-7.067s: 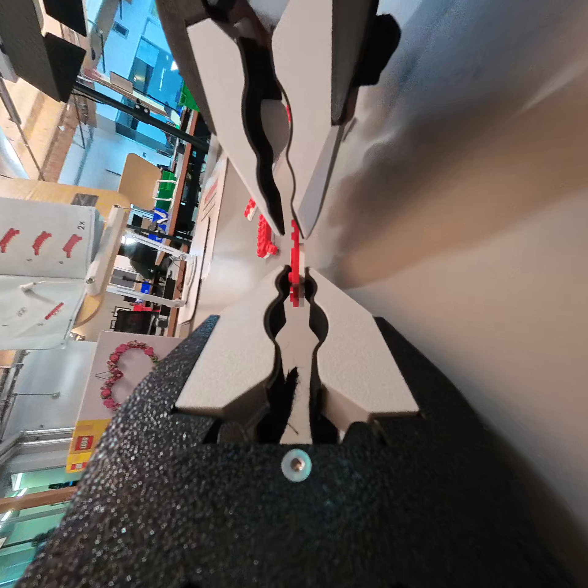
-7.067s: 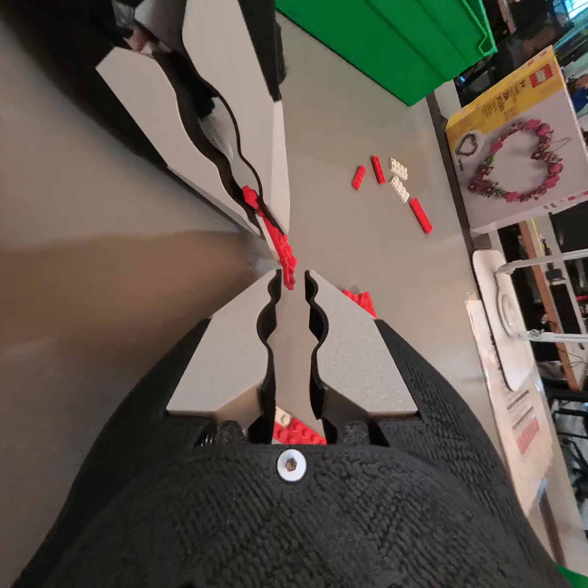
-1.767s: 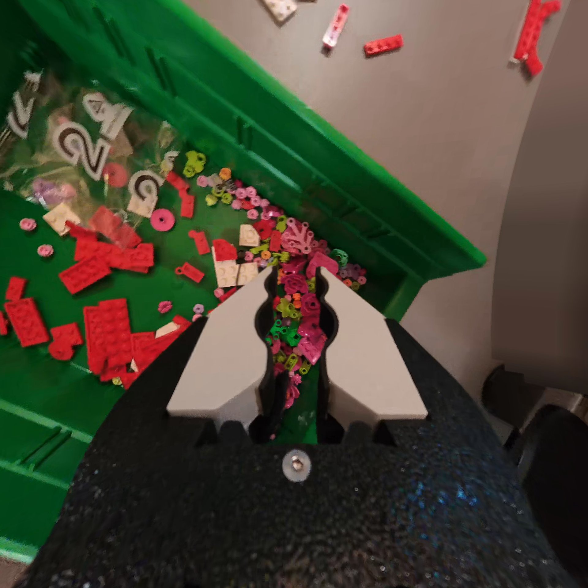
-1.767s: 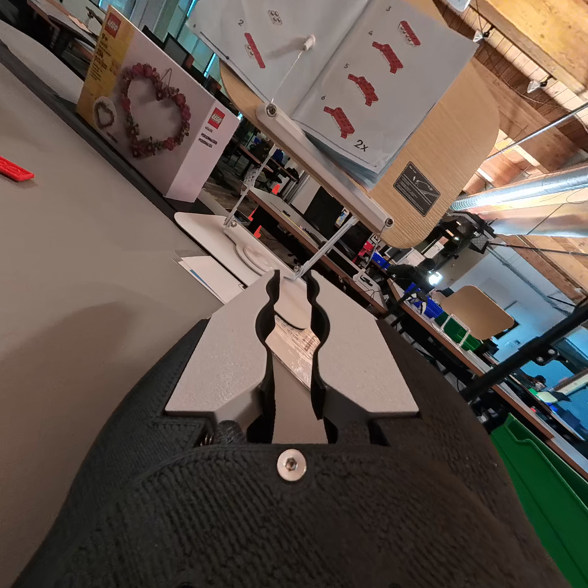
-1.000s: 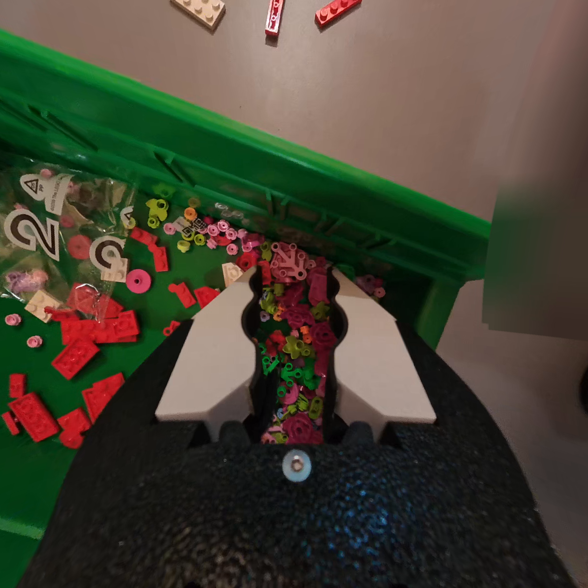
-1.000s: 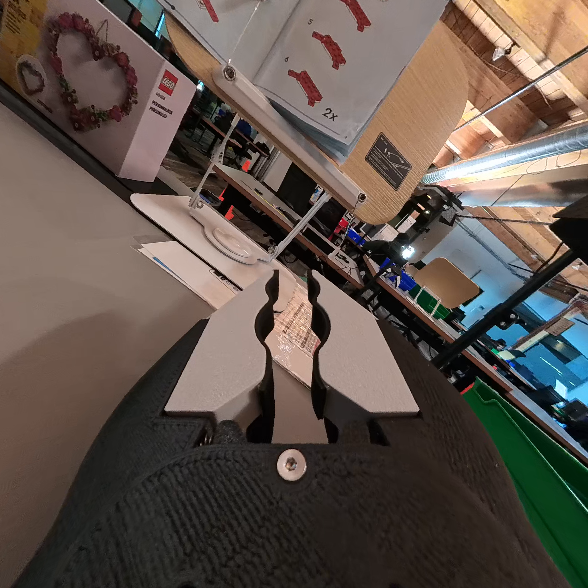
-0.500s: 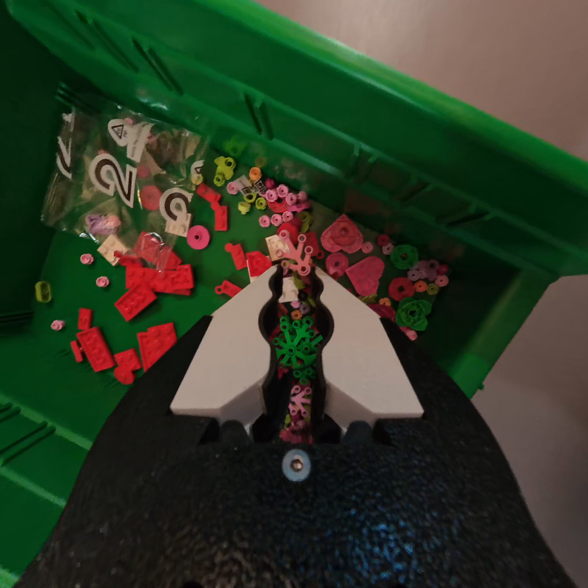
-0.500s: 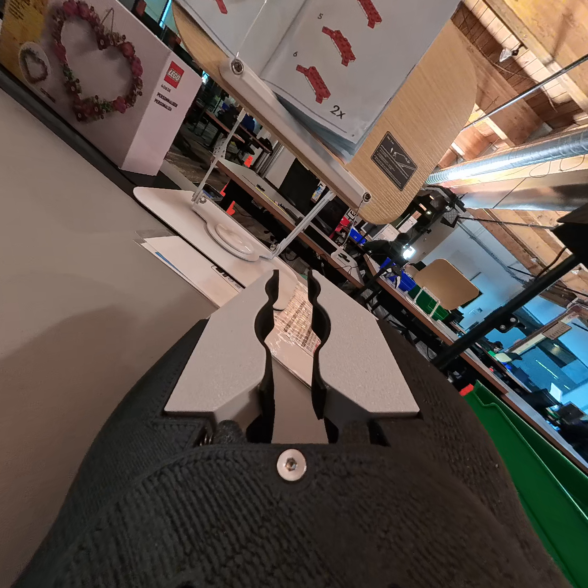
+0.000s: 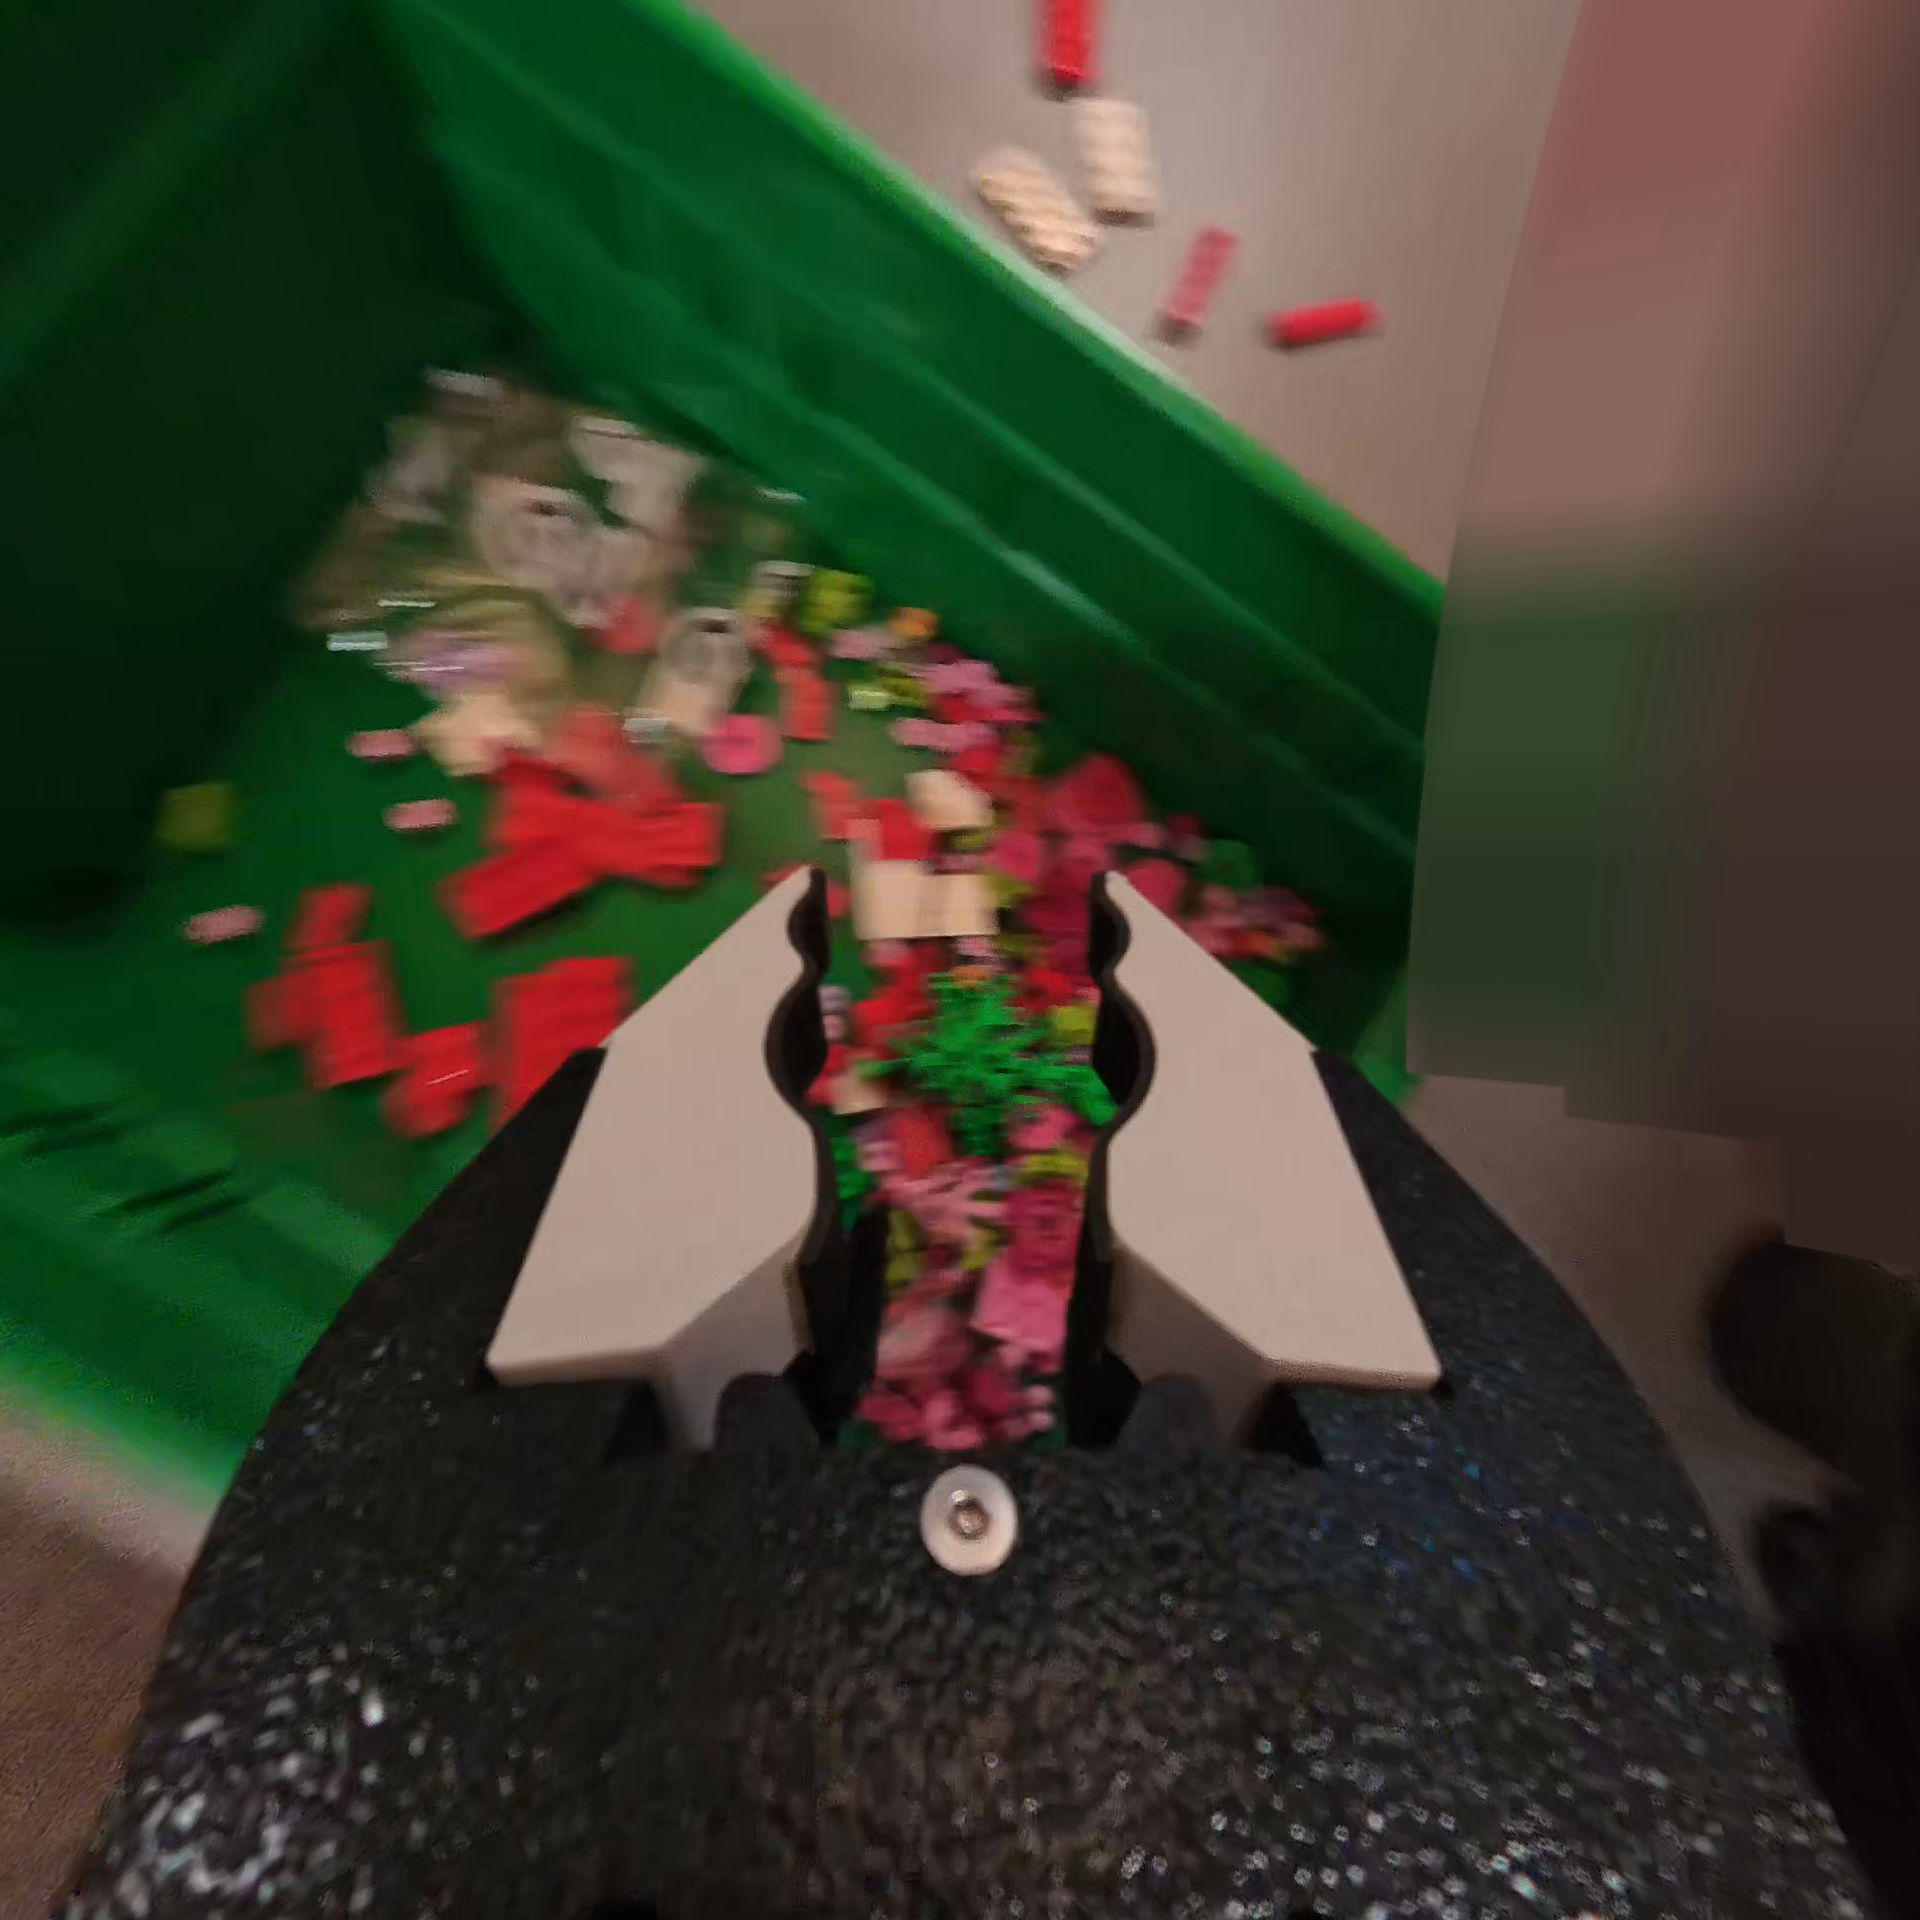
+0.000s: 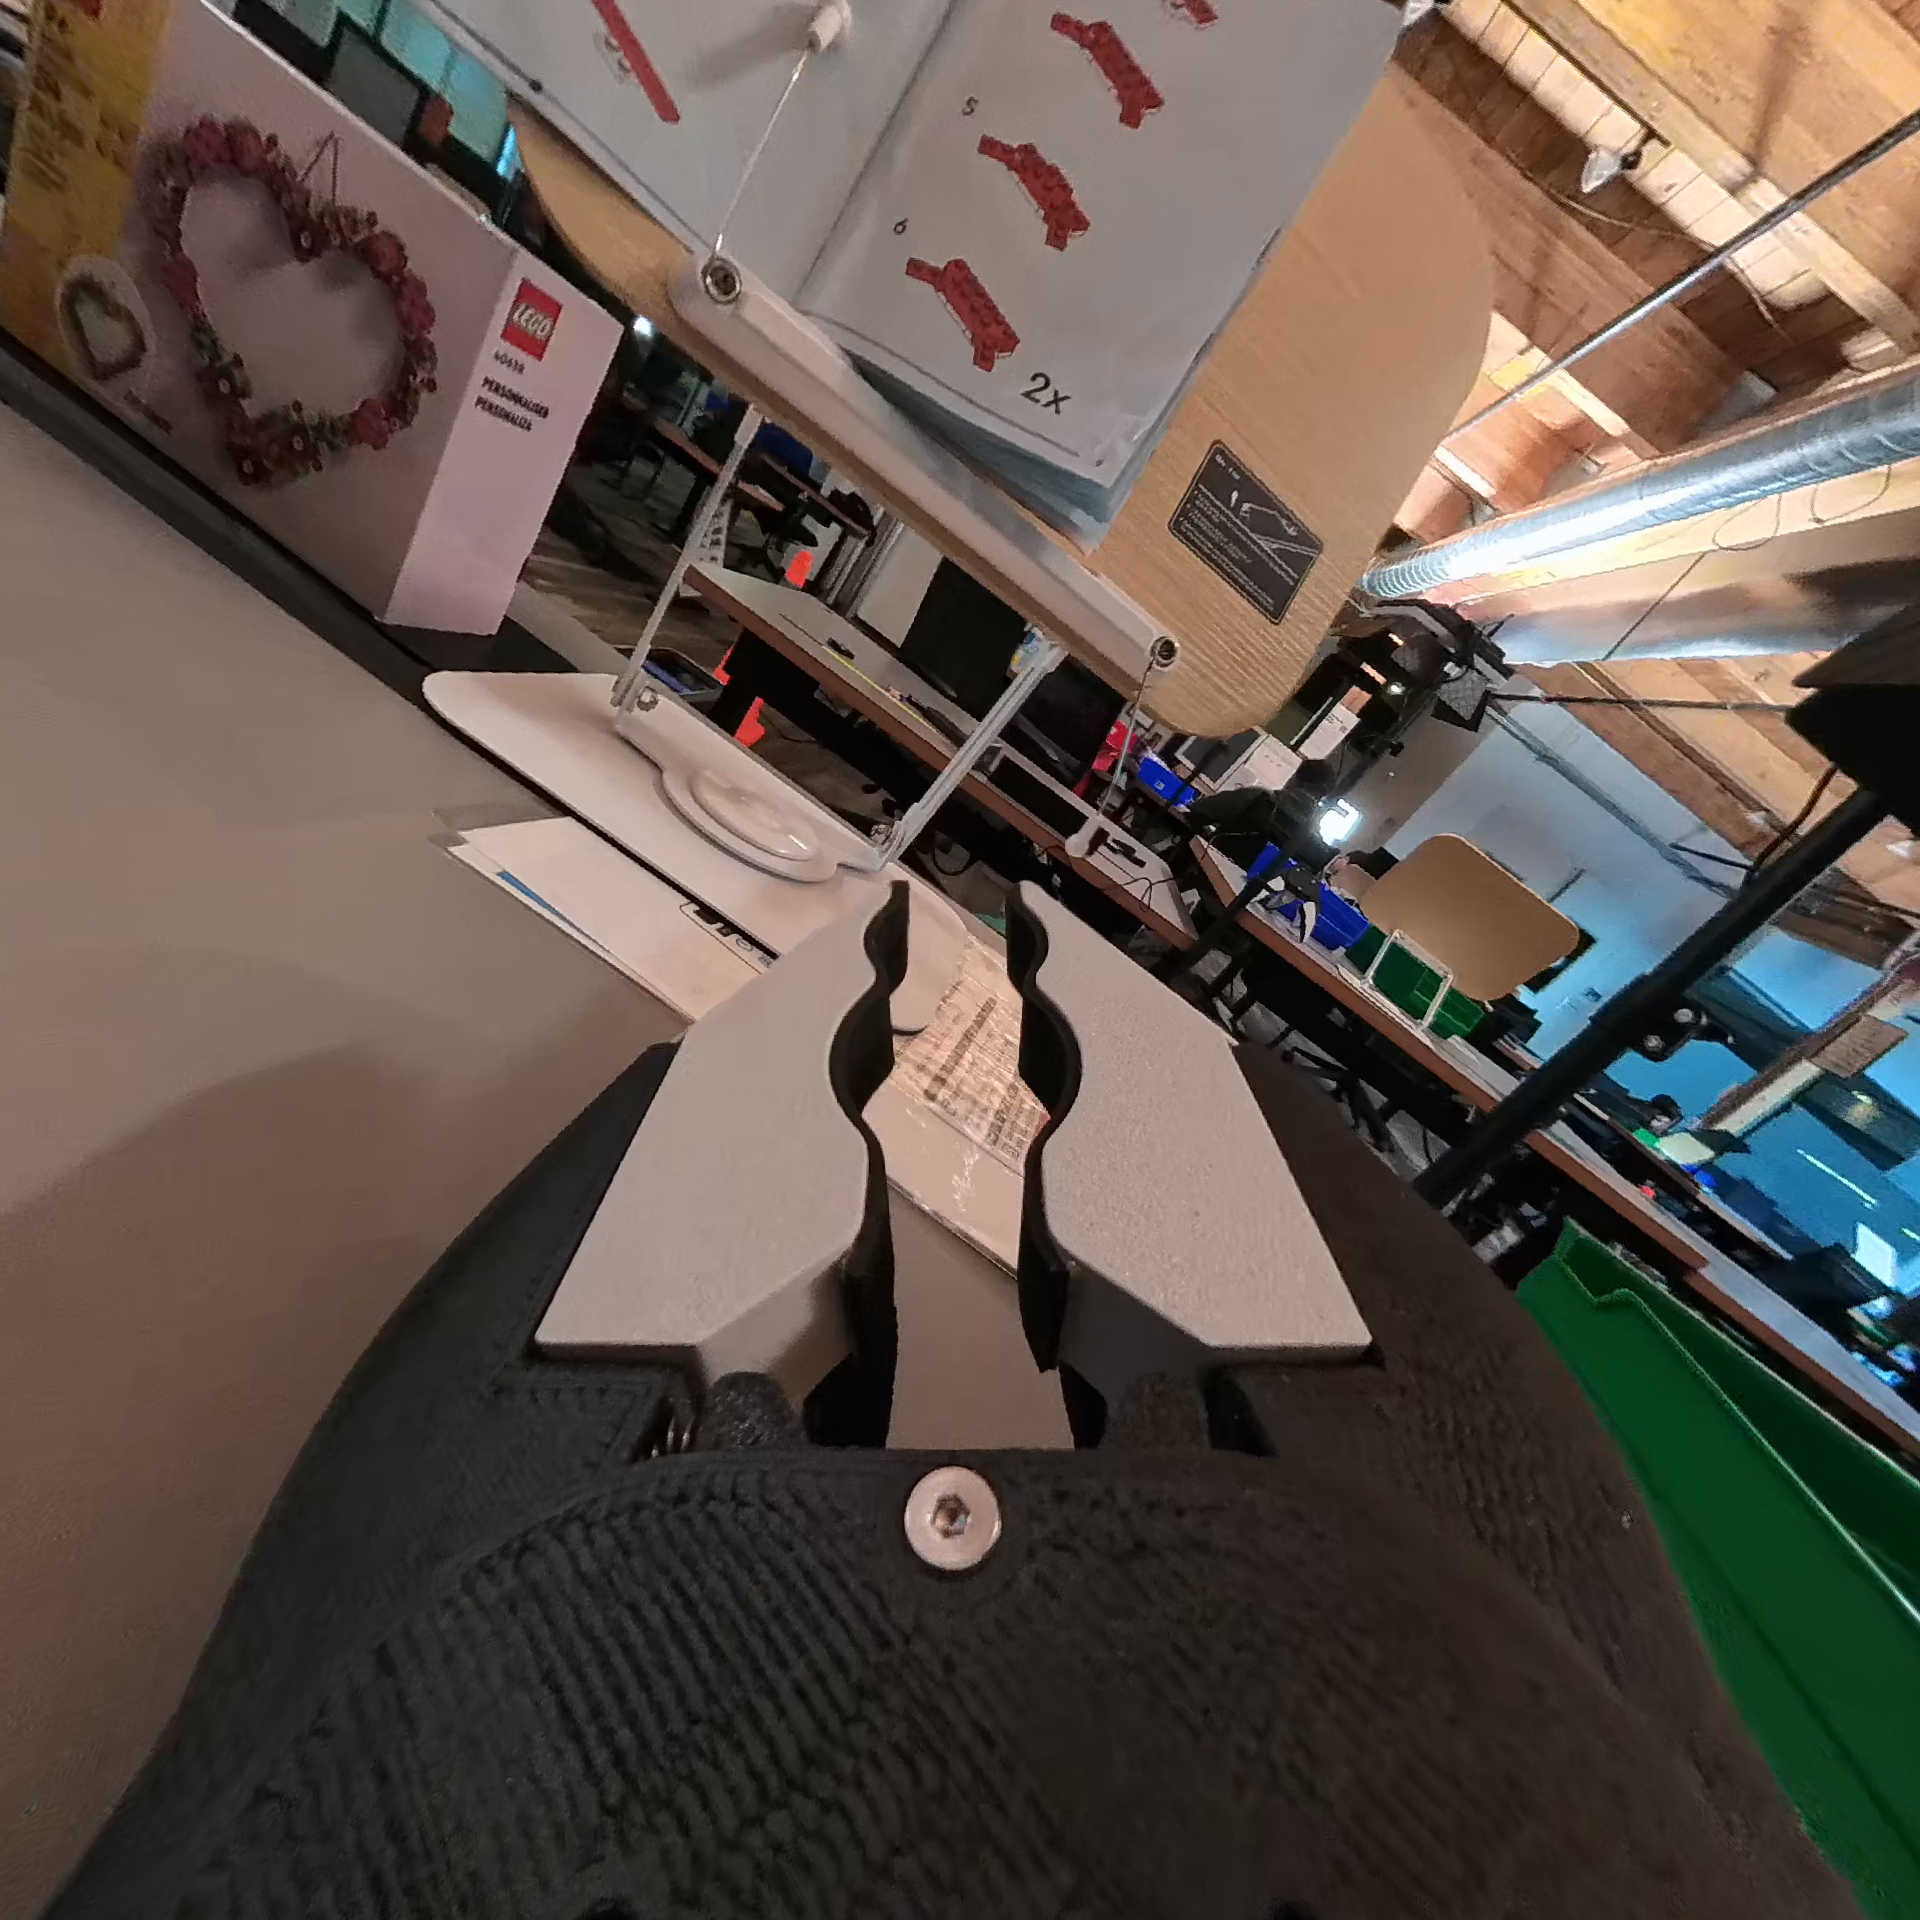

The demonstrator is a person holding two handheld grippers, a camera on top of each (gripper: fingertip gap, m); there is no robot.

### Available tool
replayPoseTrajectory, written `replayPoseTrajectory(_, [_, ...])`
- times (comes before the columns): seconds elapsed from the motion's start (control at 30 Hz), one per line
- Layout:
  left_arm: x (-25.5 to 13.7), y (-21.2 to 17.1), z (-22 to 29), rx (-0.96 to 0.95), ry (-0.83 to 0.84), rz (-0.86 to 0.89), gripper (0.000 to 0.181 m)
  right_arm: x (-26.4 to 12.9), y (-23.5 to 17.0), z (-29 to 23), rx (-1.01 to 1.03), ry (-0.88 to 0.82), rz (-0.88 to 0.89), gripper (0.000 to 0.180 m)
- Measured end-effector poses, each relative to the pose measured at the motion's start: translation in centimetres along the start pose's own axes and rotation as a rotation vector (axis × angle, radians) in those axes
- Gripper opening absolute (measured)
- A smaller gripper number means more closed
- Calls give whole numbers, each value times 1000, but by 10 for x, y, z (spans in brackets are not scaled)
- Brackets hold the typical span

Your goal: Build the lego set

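My left gripper is open and empty, held over a green bin. The view is blurred by motion. The bin holds several loose red plates, a heap of small pink, magenta and green pieces, white pieces and a clear plastic bag. On the table beyond the bin lie white plates and red plates. My right gripper is open and empty, low over the grey table, and points at an instruction booklet on a white stand.
The set's box stands at the table's far edge. Papers lie by the stand's base. A corner of the green bin shows at the right of the right wrist view. Other desks and chairs stand behind. There is about 50 cm between the tips of the two grippers.
My left gripper has opened wider and pulled back over the bin, so the table's loose plates show again. My right gripper has hardly moved.
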State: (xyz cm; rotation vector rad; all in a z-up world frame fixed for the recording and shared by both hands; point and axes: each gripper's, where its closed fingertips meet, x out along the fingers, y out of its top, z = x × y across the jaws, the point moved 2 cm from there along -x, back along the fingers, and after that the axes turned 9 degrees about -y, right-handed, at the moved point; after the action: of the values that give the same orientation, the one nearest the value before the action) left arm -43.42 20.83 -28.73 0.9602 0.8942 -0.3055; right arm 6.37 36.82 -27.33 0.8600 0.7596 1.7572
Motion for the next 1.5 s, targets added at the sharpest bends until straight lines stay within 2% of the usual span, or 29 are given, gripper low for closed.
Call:
replayPoseTrajectory(0.07, [-21,7,-36,-32,213,15,35,0,1,1,11,-2,9,16])
replayPoseTrajectory(0.13, [-29,14,-52,-58,264,16,29,-1,2,1,18,4,19,16])
replayPoseTrajectory(0.2, [-23,21,-59,-70,242,-14,30,-1,3,2,29,5,27,16])
replayPoseTrajectory(0.3, [-10,16,-76,-69,265,-159,32,-2,4,3,43,5,36,16])
replayPoseTrajectory(0.5, [21,-3,-81,-57,152,-407,54,-3,6,3,59,13,52,16])
replayPoseTrajectory(0.63, [34,-7,-76,-38,90,-454,64,-3,7,4,75,12,62,16])
replayPoseTrajectory(0.77, [41,-12,-77,-11,86,-494,64,-3,7,4,74,13,62,16])
replayPoseTrajectory(0.93, [43,-8,-70,4,37,-468,61,-3,7,3,69,14,60,16])
replayPoseTrajectory(1.17, [47,2,-77,21,60,-430,57,-3,7,3,66,16,60,16])
replayPoseTrajectory(1.37, [64,42,-65,9,-48,-201,59,-3,7,3,66,17,61,16])
replayPoseTrajectory(1.5, [56,39,-77,7,-1,-265,53,-3,7,2,63,21,62,16])
